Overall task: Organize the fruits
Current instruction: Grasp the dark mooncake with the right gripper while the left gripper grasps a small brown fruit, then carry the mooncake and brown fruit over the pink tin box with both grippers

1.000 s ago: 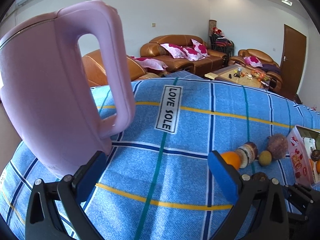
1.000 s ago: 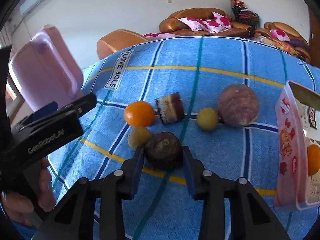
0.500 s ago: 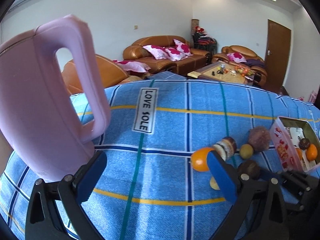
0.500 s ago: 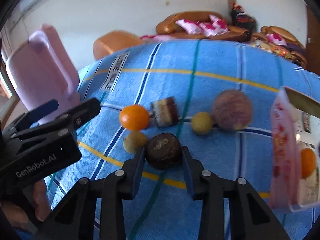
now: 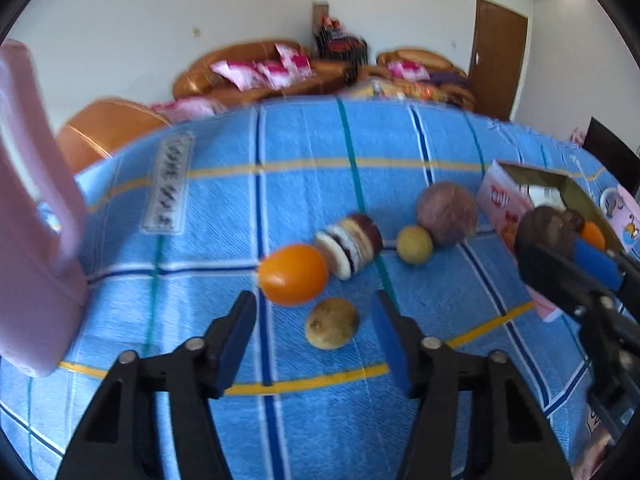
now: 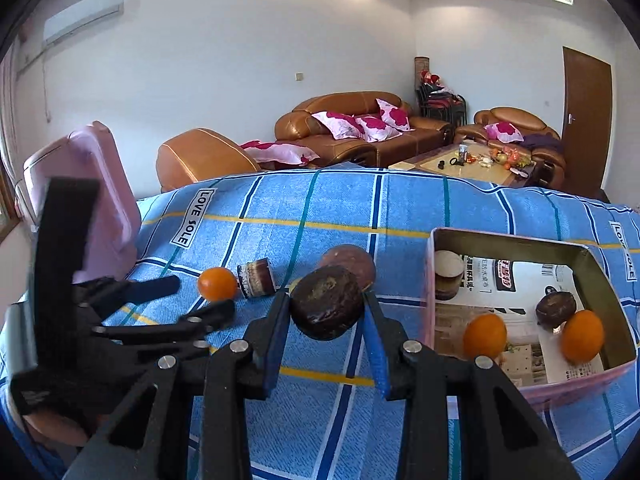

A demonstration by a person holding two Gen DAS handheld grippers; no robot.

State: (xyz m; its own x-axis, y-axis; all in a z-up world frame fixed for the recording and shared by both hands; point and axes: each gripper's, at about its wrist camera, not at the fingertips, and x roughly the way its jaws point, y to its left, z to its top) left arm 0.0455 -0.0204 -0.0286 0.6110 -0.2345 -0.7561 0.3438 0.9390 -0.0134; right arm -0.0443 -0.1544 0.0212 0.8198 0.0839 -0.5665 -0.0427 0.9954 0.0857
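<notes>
Dark fruit [image 6: 326,307] now lifted off cloth, clamped in right tongs [image 6: 325,312]; left tongs [image 5: 314,334] agape, swung toward fruits.

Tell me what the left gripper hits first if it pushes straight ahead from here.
Probably the small brownish-yellow fruit, lying on the blue cloth between the open fingers of the left gripper. The orange sits just beyond, slightly left; depth is uncertain.

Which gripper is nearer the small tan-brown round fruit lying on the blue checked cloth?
Left. The left gripper is open, with the small tan-brown round fruit between its fingers. The right gripper, shut on a dark brown round fruit, is off toward the pink metal tin.
</notes>
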